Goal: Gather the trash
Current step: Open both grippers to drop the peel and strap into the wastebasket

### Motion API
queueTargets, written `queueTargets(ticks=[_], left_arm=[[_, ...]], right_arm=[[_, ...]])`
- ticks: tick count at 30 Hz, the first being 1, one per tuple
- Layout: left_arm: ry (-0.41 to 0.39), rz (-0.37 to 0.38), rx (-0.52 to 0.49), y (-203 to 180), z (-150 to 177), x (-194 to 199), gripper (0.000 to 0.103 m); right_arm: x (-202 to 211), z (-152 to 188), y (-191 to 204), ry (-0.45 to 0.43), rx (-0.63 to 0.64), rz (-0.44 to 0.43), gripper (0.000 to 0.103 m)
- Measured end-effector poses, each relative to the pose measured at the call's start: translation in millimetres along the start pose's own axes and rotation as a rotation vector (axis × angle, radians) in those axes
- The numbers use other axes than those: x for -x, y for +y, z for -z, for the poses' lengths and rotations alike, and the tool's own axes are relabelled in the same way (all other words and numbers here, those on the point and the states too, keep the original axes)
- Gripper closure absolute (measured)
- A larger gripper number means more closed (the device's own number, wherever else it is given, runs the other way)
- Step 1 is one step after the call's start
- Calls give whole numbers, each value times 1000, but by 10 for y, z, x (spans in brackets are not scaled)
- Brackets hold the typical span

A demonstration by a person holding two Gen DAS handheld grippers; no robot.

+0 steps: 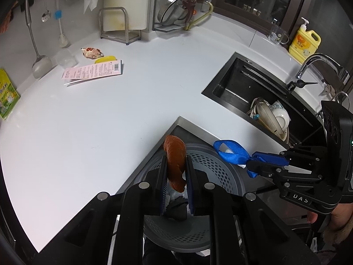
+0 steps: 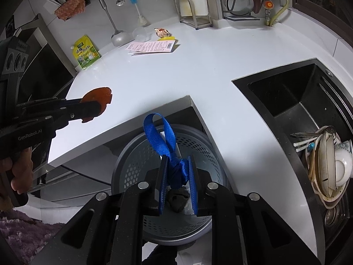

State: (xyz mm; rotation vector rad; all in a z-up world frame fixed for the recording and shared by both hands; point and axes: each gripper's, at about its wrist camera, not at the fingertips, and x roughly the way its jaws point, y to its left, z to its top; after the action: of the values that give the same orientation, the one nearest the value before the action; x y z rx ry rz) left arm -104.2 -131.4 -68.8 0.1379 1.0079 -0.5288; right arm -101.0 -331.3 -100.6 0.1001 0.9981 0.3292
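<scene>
My left gripper (image 1: 175, 165) is shut on an orange peel (image 1: 174, 154), held over the grey perforated bin (image 1: 222, 167) below the counter corner. In the right wrist view the same peel (image 2: 100, 96) shows at the left in that gripper (image 2: 97, 108). My right gripper (image 2: 177, 172) is shut on a knotted blue ribbon (image 2: 164, 137), whose loop sticks up above the bin (image 2: 141, 154). From the left wrist view the ribbon (image 1: 231, 151) hangs at the right gripper's tip (image 1: 250, 165). Dark and white trash (image 2: 178, 196) lies in the bin.
On the white counter (image 1: 110, 114) lie a pink receipt (image 1: 92, 72), a yellow lid (image 1: 105, 59), a crumpled wrapper (image 1: 92, 52) and a green pouch (image 1: 6, 95). A black sink (image 1: 253, 88) with dishes (image 1: 273, 117) is at the right, with faucet (image 1: 317, 66) and yellow soap bottle (image 1: 305, 43).
</scene>
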Motion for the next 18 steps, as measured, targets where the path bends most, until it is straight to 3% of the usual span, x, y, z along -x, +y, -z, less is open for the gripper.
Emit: queueTargets(ticks=[18], left_arm=[[67, 30, -17, -31, 124, -156, 87]], right_arm=[[-129, 153, 40, 56, -6, -8, 85]])
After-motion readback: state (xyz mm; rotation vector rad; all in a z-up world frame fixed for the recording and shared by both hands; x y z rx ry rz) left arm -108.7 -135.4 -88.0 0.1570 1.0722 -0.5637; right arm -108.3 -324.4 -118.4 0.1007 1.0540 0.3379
